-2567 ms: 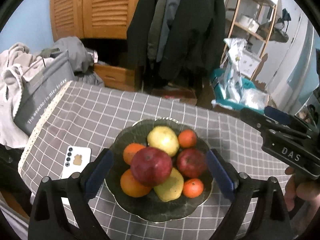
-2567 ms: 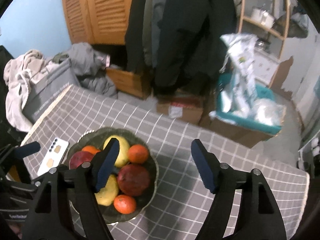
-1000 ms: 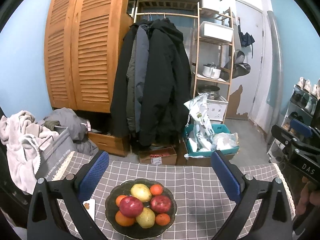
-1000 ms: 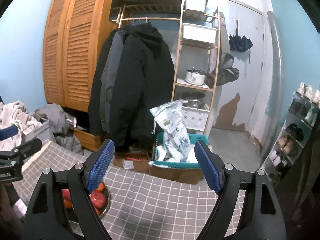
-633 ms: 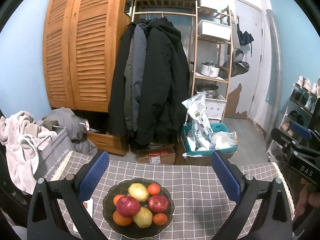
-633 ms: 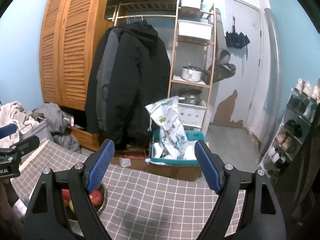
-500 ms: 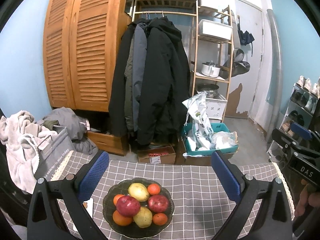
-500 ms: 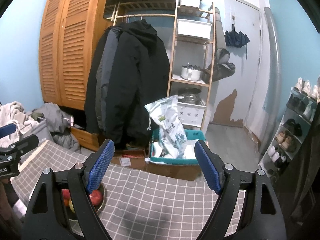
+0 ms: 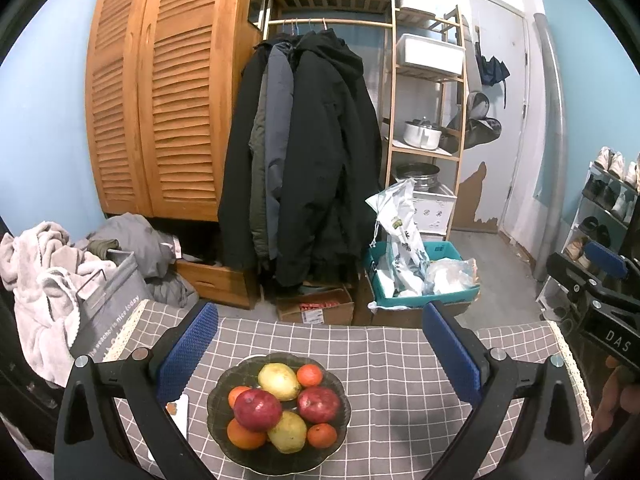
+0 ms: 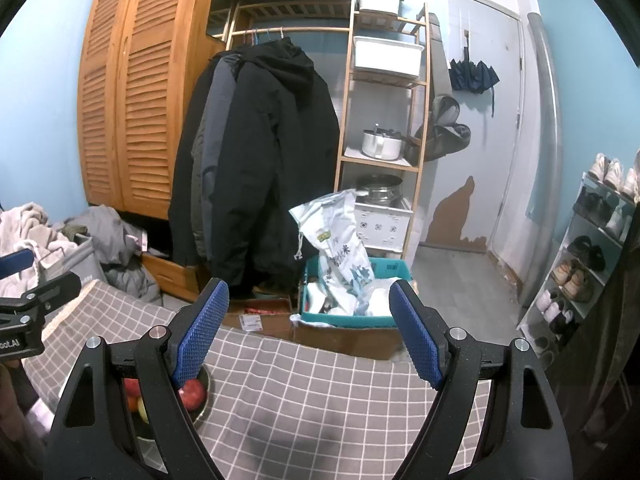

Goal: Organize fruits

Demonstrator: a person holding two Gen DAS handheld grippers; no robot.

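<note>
Left gripper point(image 9: 320, 344): jaws spread wide, holding nothing, raised above the table and level with the room; the bowl sits framed low between its 2 blue pads point(image 9: 187, 350).

Right gripper point(image 10: 308, 332): also wide and empty, off to the right side of the table, aimed past the far edge toward the teal bin point(image 10: 352, 312) on the floor.

Bowl point(image 9: 224, 444): dark, scalloped rim, on the grey checked tablecloth point(image 9: 392, 364). Contents, counted from the left wrist view: 2 red apples point(image 9: 257, 409), 2 yellow pears point(image 9: 279, 376), 2 oranges point(image 9: 246, 435) on the left side and 2 smaller tangerines point(image 9: 322, 435) on the right (8 pieces, all inside the rim, piled touching). From the right wrist view only a slice of the bowl shows behind the left finger.

White phone point(image 9: 178, 410) lies just beside the bowl on its left.

Judgement: no fruit lies loose on the cloth, so the sorting looks complete or nearly so; both tools stand clear. Next move, if any, calls for lowering a gripper over a single fruit without nudging the pile, since round fruit stacked this way will roll.
</note>
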